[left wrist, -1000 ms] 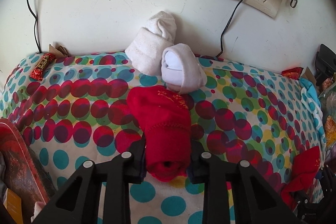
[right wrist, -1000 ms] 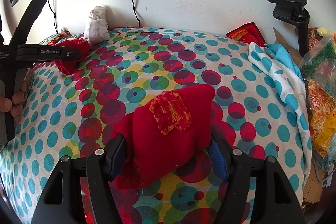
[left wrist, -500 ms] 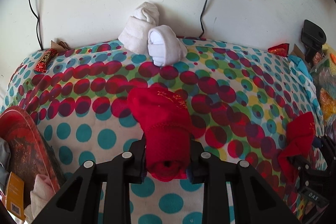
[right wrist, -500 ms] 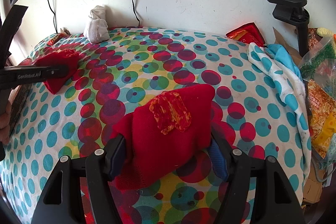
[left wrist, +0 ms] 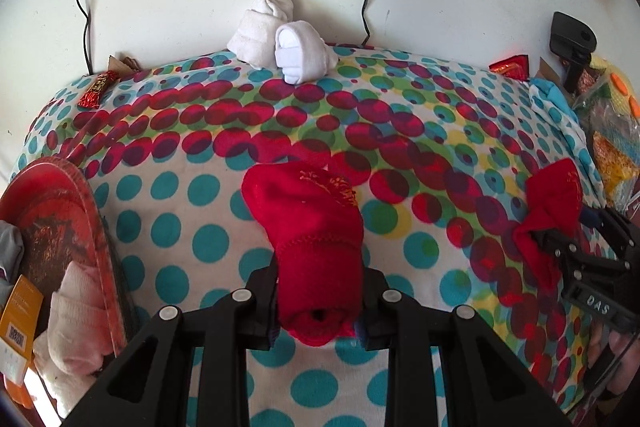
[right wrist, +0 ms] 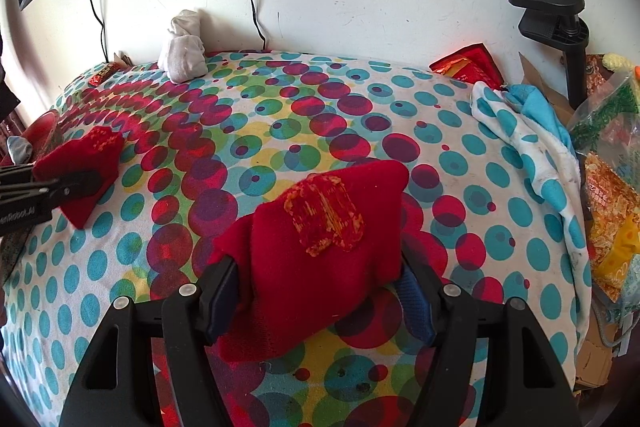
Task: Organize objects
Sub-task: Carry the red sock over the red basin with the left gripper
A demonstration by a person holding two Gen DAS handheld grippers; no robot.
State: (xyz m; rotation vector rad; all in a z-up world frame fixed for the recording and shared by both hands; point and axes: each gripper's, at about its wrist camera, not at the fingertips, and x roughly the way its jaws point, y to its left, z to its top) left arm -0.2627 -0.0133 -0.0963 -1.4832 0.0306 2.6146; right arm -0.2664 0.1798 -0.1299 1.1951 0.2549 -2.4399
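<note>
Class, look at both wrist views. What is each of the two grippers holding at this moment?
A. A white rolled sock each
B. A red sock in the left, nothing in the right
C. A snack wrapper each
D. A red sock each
D: the left gripper clamps a rolled red sock, and the right gripper grips a second red sock; the white socks lie by the wall.

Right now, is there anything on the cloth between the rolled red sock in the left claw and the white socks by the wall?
Nothing visible. The left claw holds the rolled red sock, and only bare dotted cloth lies between it and the white socks by the wall.
</note>
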